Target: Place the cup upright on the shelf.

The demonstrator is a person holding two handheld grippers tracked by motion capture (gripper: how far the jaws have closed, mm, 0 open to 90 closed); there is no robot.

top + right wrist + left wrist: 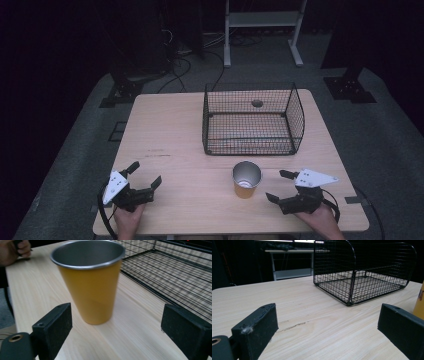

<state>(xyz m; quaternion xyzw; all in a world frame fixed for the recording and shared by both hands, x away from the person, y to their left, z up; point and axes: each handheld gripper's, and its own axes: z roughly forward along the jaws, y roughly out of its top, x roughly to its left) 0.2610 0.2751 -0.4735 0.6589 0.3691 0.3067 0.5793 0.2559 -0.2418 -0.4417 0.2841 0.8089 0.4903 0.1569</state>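
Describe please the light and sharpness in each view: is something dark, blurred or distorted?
High view: table lit, surroundings very dark. Left gripper view: wire basket sharp, near jaws soft. Right gripper view: yellow cup looms large, slightly soft; basket mesh smeared.

right gripper (116, 322): jaws wide apart | yellow cup (91, 280): upright on table (30, 290), between jaws, untouched | wire basket (175, 272): just behind

Legible text, labels, brands, numbers, signs: we find none to enter. We checked the yellow cup (91, 290), the wire basket (252, 122) and the table (165, 130), and each is bare of lettering (the faint dark marks on the tabletop near its left side are too small for us to tell whether they are writing or scratches).
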